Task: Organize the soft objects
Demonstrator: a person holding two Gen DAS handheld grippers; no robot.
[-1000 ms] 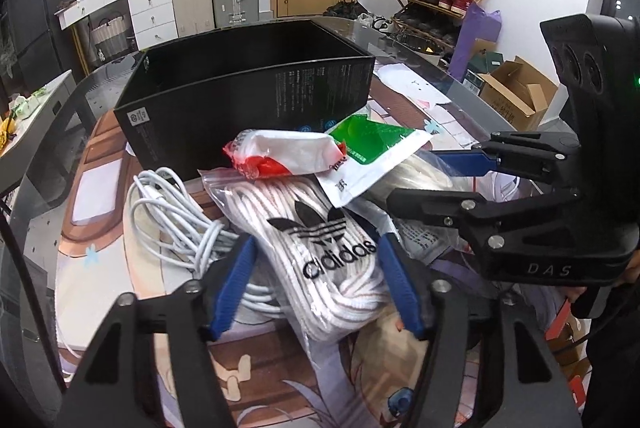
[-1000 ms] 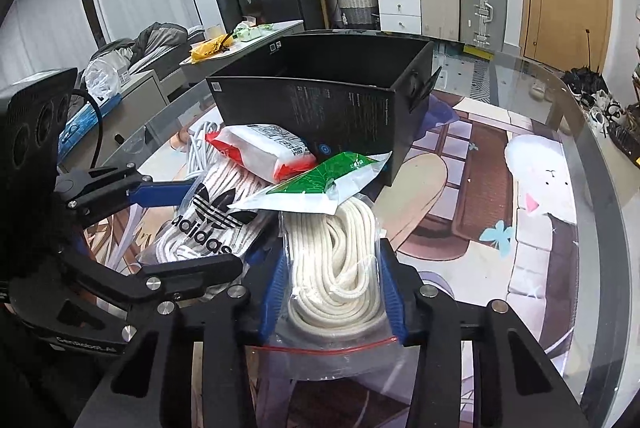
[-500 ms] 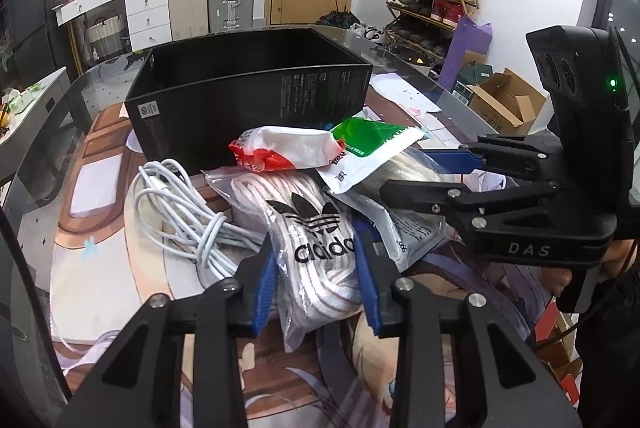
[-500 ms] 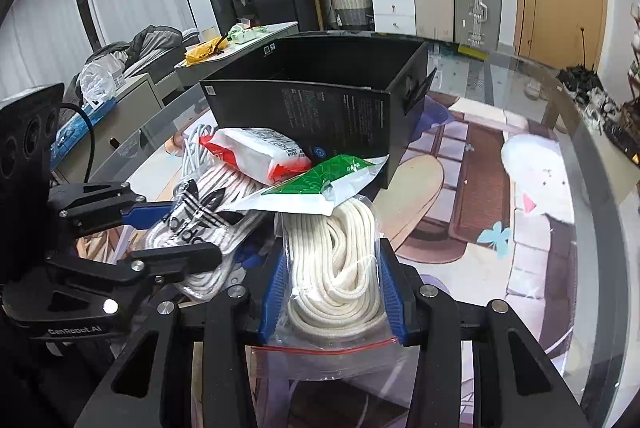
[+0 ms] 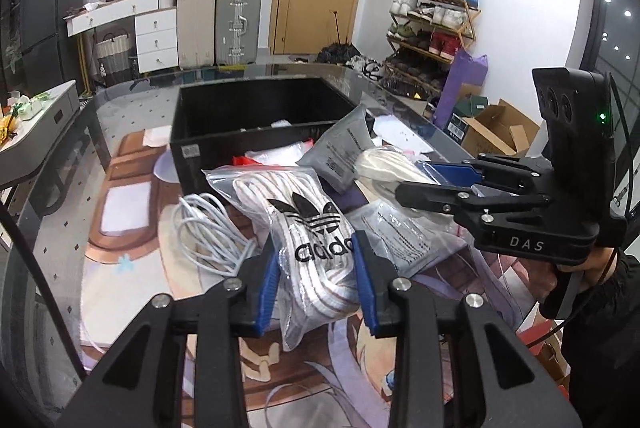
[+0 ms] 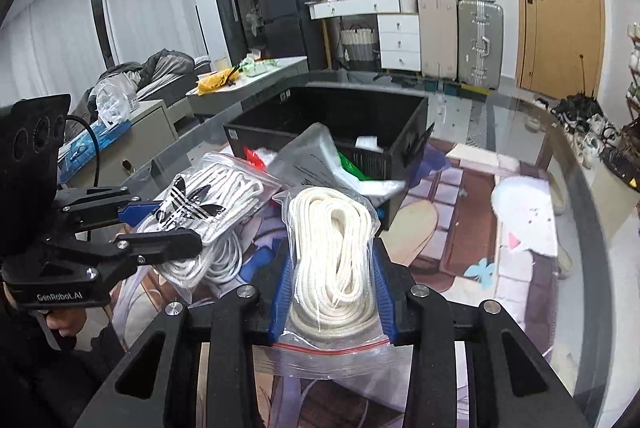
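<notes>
The left gripper (image 5: 316, 284) is clamping a clear zip bag of white cord printed with a black adidas trefoil (image 5: 308, 228); its blue pads are pressing both sides. The bag is sagging, glossy and crinkled, its long axis running away from the camera toward the black box (image 5: 256, 143) standing further in on the glass table (image 6: 568, 163).

The right gripper (image 6: 334, 288) is closing its jaws on a second clear zip bag of cream rope (image 6: 332, 252), red seal nearest the camera, long axis also pointing at the box.

A loose coil of white cable (image 5: 208, 228) is lying beside the adidas bag, on the printed mat (image 5: 120, 228). A grey plastic pouch (image 5: 340, 151) is leaning against the box's near wall.
</notes>
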